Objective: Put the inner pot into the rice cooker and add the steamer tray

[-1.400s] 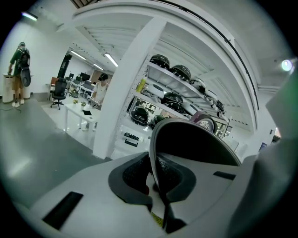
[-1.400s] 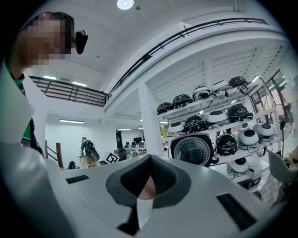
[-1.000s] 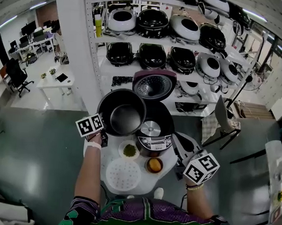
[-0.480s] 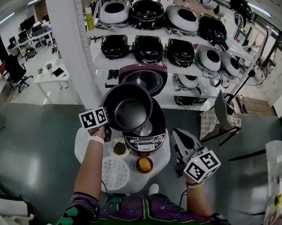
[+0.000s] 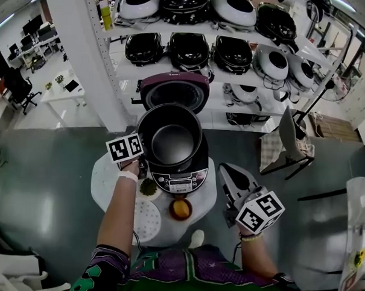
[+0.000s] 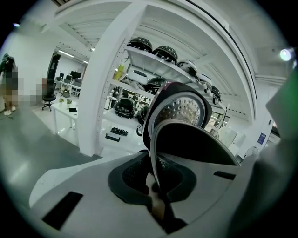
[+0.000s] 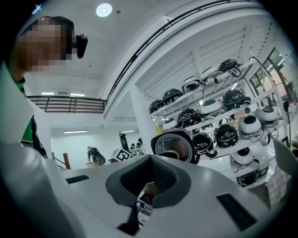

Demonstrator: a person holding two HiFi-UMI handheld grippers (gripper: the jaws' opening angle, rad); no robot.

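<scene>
Head view: inner pot [image 5: 169,141], dark and empty, poised over the open rice cooker [image 5: 182,179] and hiding its cavity; bottom inside or not, impossible to tell. Mouth up toward the camera, long axis close to upright. Hinged lid [image 5: 173,92] raised behind it. Pinched at the near-left rim by the left gripper [image 5: 139,166].

Left gripper view: jaws clamped on that thin rim, dark hollow of the pot to the right, dimpled inner face of the lid beyond.

On the round white table [image 5: 105,178], beside and in front of the cooker: small dish [image 5: 148,187] holding something green, brown bowl [image 5: 180,209] holding something orange, flat perforated white steamer tray [image 5: 146,220] lying bare.

Off the table's right edge, well apart from the pot, right gripper [image 5: 226,174]; in the right gripper view, jaws pressed together, nothing held.

Behind, shelves [image 5: 235,54] loaded with other cookers.
</scene>
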